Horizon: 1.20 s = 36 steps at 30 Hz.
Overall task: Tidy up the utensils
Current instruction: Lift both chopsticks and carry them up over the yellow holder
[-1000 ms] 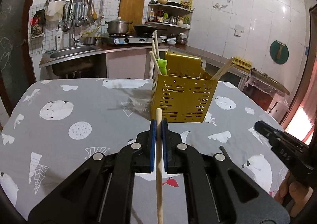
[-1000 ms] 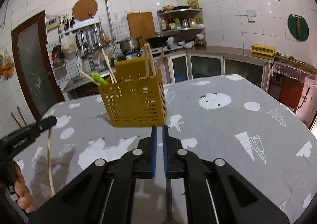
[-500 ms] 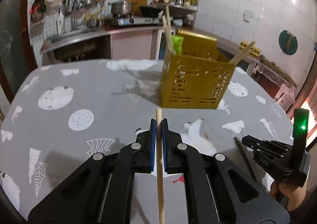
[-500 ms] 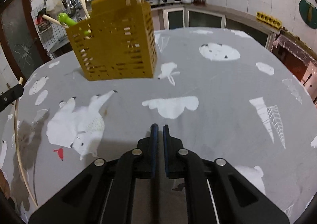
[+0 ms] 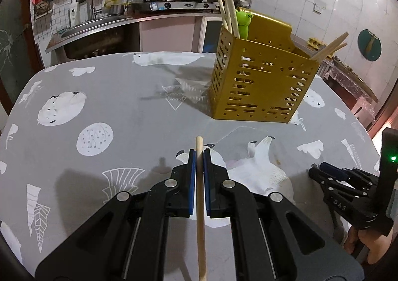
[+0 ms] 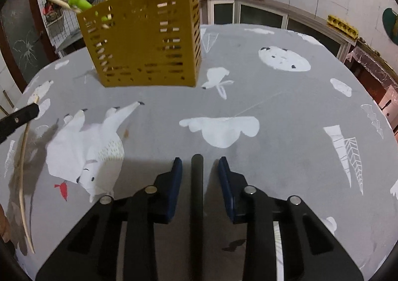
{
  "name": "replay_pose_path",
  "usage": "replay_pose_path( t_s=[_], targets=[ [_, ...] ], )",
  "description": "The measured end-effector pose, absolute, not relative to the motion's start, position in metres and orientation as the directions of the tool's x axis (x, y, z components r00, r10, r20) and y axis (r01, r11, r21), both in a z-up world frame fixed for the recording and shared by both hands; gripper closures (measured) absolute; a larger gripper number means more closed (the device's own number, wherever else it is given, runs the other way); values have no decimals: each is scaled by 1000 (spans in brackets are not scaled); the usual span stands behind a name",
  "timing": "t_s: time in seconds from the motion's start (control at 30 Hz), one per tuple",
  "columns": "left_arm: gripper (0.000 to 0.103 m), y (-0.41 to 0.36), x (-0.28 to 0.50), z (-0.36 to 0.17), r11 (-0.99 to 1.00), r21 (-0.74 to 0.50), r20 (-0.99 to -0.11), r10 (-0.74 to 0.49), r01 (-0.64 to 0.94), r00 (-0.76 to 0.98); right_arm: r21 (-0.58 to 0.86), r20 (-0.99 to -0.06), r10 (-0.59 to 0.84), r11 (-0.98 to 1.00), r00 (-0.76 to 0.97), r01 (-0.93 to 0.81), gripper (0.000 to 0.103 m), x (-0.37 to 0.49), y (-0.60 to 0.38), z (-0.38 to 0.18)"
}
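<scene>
Left gripper [image 5: 199, 156]: clamped on a wooden chopstick [image 5: 200, 209], above the table [image 5: 129, 117].
Right gripper [image 6: 199, 165]: jaws apart around a dark stick [image 6: 197, 196], possibly a chopstick.
Yellow holder [image 5: 258, 82]: upright, further back on the table.

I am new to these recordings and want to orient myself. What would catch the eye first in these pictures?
First, the yellow holder standing on the grey table, with wooden sticks and a green frog piece rising from it. Next, the left tool, shut on a wooden chopstick pointing toward the holder. The right tool is open around a dark chopstick lying between its fingers.
</scene>
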<state>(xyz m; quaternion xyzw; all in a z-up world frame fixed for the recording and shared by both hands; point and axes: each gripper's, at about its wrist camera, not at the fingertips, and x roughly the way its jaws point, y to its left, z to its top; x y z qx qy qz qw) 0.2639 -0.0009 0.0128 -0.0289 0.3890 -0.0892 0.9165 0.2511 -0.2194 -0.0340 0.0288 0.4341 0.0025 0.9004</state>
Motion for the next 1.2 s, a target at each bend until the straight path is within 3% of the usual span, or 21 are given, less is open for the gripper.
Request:
replay_pose_path(
  t_s=[0.1,0.2,0.5,0.83,1.2],
  targets=[
    [98,-1,265,13,982,-121,-705,-186,142,684,49,-793,24,999,609,24,79,257,-218,-34],
    [98,-3,264,15,983,-118,-702,-185,143,688,53,-802,28,998,597,24,93,261,-216,-33],
    [98,-2,247,34,981,-123,-653,-192,147,732,107,-729,52,993,683,39,93,235,-225,-11],
    [98,-4,206,61,983,-108,-528,-185,151,829,124,-505,39,992,863,28,93,174,-236,36],
    [98,-3,181,79,982,-118,-437,-186,149,880,152,-336,36,988,941,16,93,138,-240,57]
  ],
)
